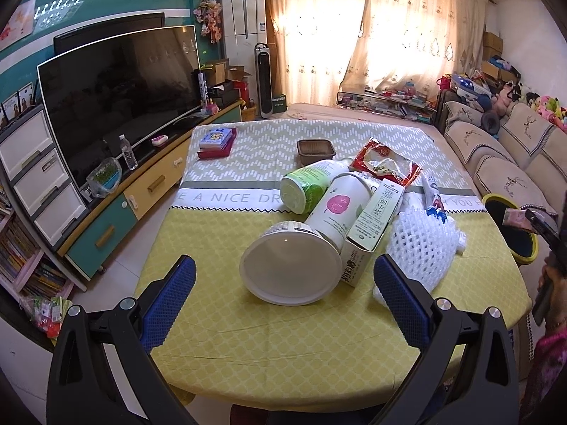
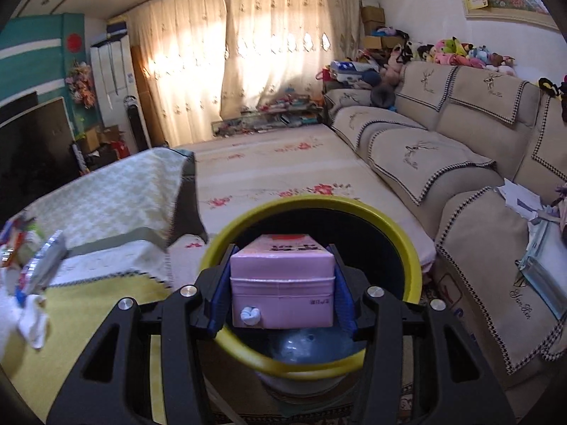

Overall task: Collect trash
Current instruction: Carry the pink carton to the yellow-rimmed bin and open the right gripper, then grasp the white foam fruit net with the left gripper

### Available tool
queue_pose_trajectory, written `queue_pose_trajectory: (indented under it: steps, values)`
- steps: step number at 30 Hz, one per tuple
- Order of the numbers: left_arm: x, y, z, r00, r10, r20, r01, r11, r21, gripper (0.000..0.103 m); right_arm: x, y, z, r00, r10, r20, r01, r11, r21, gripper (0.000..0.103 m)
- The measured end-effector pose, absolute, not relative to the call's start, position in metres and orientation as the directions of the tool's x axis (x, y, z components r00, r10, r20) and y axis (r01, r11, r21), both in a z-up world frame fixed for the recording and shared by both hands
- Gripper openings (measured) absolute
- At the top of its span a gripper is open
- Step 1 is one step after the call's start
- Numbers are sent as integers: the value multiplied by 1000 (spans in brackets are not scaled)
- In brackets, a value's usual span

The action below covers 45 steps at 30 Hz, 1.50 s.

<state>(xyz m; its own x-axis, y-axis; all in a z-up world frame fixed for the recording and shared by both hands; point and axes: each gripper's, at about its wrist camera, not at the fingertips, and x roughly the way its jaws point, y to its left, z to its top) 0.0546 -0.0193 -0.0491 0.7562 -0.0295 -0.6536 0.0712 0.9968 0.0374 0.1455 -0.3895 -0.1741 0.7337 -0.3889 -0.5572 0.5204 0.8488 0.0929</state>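
A pink carton is clamped in the right tongs above the yellow-rimmed bin (a plastic bottle already inside). The left tongs are spread empty over a white tub; most trash is left on the desk.

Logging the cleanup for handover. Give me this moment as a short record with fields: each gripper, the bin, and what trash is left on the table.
right gripper: shut on pink carton, held over the bin's opening
left gripper: open, empty, fingers either side of the white tub without touching
bin: yellow rim, dark inside, beside the table
table: yellow-green cloth
trash left: white tub, green-labelled cup, white cup with pink logo, green box, foam net, red wrapper, brown tray
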Motion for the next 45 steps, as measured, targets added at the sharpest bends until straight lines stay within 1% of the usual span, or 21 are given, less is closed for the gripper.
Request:
queue_pose_trajectory:
  steps: [1, 2, 3, 8, 12, 19, 22, 25, 29, 35, 39, 41, 45]
  values:
    - [55, -21, -50, 756, -32, -654, 74, 997, 37, 99, 150, -395, -178, 726, -392, -565, 528, 845, 91, 52]
    - [56, -21, -50, 755, -35, -655, 78, 996, 36, 99, 154, -399, -180, 717, -398, -573, 535, 840, 86, 63]
    - [56, -23, -50, 754, -42, -656, 86, 996, 35, 99, 156, -401, -181, 714, -404, -572, 540, 837, 83, 65]
    - [55, -34, -50, 754, -101, -649, 155, 988, 27, 99, 146, -397, -171, 736, -414, -536, 542, 834, 100, 66]
    - [51, -58, -51, 738, -199, -645, 273, 962, 16, 99, 130, -379, -160, 755, -416, -506, 527, 845, 92, 70]
    - [42, -117, -61, 667, -364, -649, 503, 864, 33, 99, 111, -360, -145, 780, -410, -473, 506, 858, 90, 71]
    - [47, -141, -70, 639, -398, -658, 558, 829, 40, 99, 104, -356, -141, 792, -400, -461, 496, 862, 104, 72]
    - [58, -155, -79, 602, -418, -681, 585, 811, 19, 99, 101, -355, -138, 799, -389, -459, 489, 864, 119, 72]
    - [75, -165, -96, 578, -405, -708, 586, 810, 15, 97, 99, -353, -137, 806, -378, -457, 482, 866, 134, 73]
    - [92, -169, -116, 542, -379, -750, 578, 816, 6, 86, 101, -354, -138, 807, -364, -464, 475, 868, 145, 73]
    - [101, -166, -124, 518, -363, -775, 568, 823, -6, 76, 104, -352, -142, 807, -356, -472, 470, 870, 149, 73]
    - [104, -167, -129, 513, -348, -785, 563, 827, 1, 70, 105, -352, -143, 807, -351, -476, 468, 870, 152, 73]
    - [109, -164, -134, 497, -353, -792, 555, 832, -23, 50, 107, -352, -144, 808, -341, -481, 464, 871, 161, 73]
